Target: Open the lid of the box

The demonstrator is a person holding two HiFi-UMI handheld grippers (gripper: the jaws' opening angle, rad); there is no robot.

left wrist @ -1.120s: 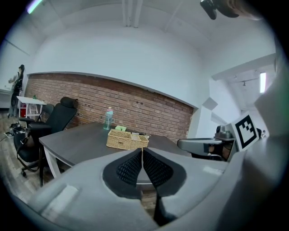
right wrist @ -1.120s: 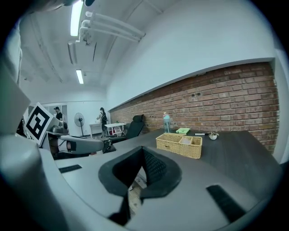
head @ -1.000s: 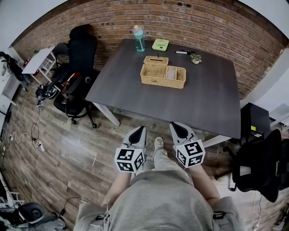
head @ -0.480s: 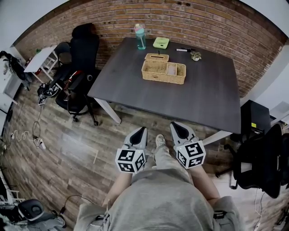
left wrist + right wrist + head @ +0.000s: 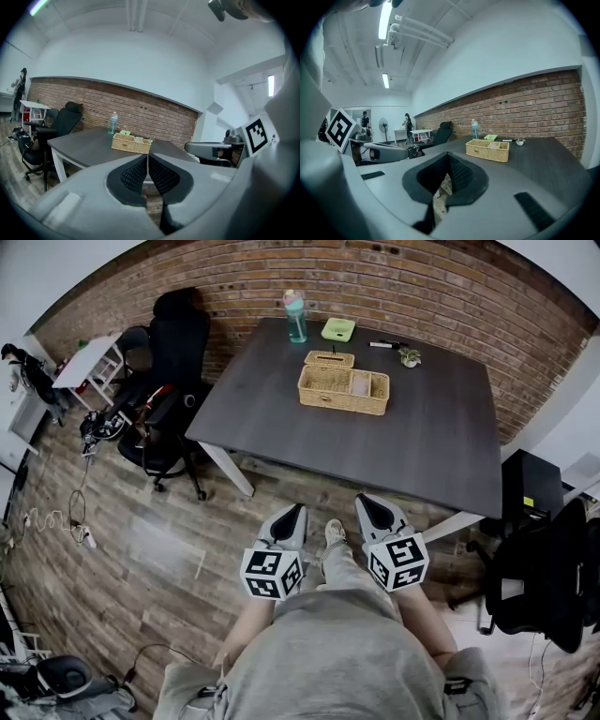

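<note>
A wicker basket (image 5: 343, 390) stands on the dark table (image 5: 422, 446), with a small lidded wicker box (image 5: 327, 359) touching its far side; the lid lies flat. The basket (image 5: 131, 143) also shows far ahead in the left gripper view, and as the basket (image 5: 488, 150) in the right gripper view. My left gripper (image 5: 288, 518) and right gripper (image 5: 368, 507) are held close to the body, over the wooden floor, well short of the table's near edge. Both are shut and hold nothing: the left gripper (image 5: 147, 161) and the right gripper (image 5: 449, 159) each show their pads together.
On the table's far side stand a teal bottle (image 5: 296, 317), a green pad (image 5: 337, 329), a marker (image 5: 384, 344) and a small plant (image 5: 409, 356). Black office chairs stand at the left (image 5: 164, 381) and right (image 5: 539, 577). Cables lie on the floor (image 5: 66, 521).
The table and basket have drifted slightly to the right and up in the head view. Both grippers stay shut in the same place before the body.
</note>
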